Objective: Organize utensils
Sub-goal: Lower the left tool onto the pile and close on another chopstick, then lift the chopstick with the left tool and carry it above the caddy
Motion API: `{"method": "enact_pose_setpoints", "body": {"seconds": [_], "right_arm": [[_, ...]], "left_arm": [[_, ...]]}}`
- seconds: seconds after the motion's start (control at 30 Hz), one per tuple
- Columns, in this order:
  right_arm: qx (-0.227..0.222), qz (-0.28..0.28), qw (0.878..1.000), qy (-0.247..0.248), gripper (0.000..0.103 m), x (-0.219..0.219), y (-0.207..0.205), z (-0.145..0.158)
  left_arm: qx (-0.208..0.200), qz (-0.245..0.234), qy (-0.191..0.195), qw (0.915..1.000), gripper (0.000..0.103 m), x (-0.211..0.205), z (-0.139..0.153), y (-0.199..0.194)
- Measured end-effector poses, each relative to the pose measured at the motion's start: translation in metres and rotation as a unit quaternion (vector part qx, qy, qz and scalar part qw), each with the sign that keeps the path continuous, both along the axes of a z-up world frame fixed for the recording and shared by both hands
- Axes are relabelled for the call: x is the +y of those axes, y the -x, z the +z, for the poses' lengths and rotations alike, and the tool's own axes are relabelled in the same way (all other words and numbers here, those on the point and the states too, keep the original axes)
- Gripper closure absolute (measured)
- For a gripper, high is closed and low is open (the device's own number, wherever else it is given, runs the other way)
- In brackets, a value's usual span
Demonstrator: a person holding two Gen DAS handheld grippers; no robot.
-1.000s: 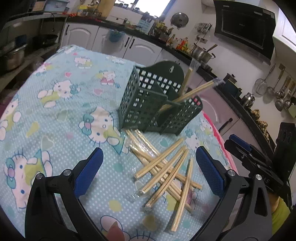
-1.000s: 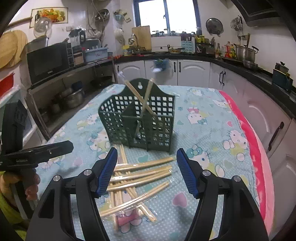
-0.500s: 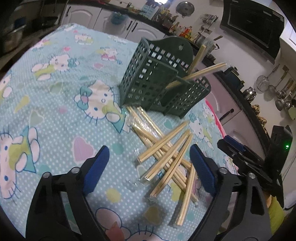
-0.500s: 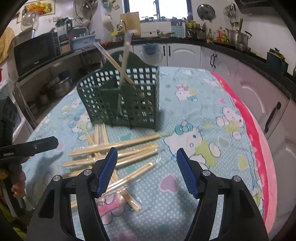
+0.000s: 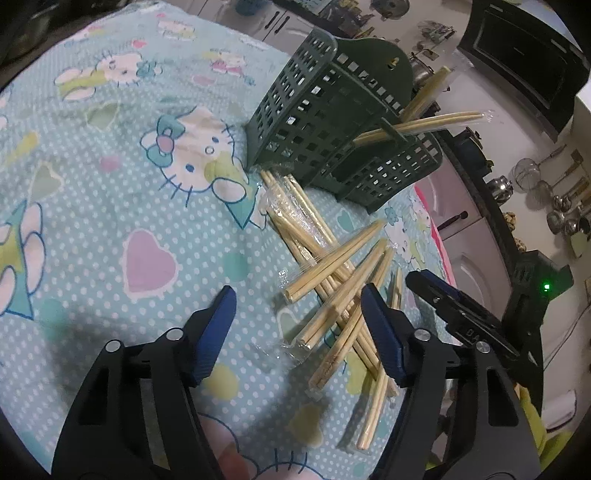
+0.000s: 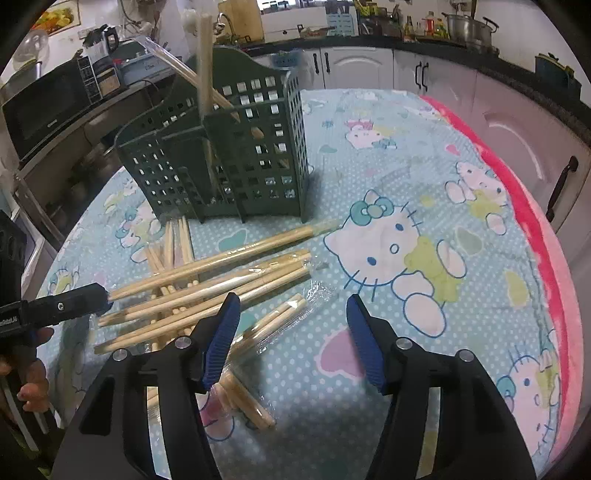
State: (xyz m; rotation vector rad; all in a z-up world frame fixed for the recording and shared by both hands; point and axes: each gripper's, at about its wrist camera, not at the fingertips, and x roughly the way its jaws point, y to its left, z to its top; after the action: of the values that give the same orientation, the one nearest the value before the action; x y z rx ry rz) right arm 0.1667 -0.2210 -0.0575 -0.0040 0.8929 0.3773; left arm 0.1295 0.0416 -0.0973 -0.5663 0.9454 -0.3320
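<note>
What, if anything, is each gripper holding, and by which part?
Nothing is held. The left gripper and right gripper are closing above the wrapped wooden chopsticks, fingers touching none.

A home kitchen. Behind the surface (image 6: 424, 177), which wears a cartoon-cat cloth, runs a dark countertop (image 6: 406, 46) over white cabinet doors (image 6: 354, 68). On that countertop stand a steel pot (image 6: 467, 24) and bottles (image 6: 421, 24); to the surface's left sits a microwave (image 6: 44, 107). Ladles and strainers (image 5: 554, 192) hang on the wall.
</note>
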Motion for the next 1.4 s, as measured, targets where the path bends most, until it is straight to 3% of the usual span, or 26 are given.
{"method": "enact_pose_setpoints", "body": {"seconds": [0.4,0.7,0.8,0.97,1.4], "right_arm": [[0.026,-0.012,0.999,-0.021,0.054,-0.001,-0.015,-0.009],[0.053,-0.028,0.997,-0.055,0.073,-0.004,-0.028,-0.015],[0.057,-0.033,0.996,-0.060,0.077,-0.006,-0.031,-0.016],[0.055,-0.038,0.996,-0.061,0.095,-0.008,-0.033,-0.017],[0.005,-0.029,0.997,-0.070,0.098,-0.011,-0.018,0.014]], "left_arm": [[0.009,-0.005,0.034,0.9994,0.067,-0.005,-0.007,-0.010],[0.010,-0.003,0.032,0.9994,0.086,-0.008,-0.010,-0.015],[0.008,-0.005,0.031,0.9995,0.088,-0.007,-0.011,-0.015],[0.001,-0.008,0.031,0.9995,0.091,-0.007,-0.008,-0.015],[-0.052,-0.002,0.030,0.9982,0.095,0.004,0.025,-0.005]]}}
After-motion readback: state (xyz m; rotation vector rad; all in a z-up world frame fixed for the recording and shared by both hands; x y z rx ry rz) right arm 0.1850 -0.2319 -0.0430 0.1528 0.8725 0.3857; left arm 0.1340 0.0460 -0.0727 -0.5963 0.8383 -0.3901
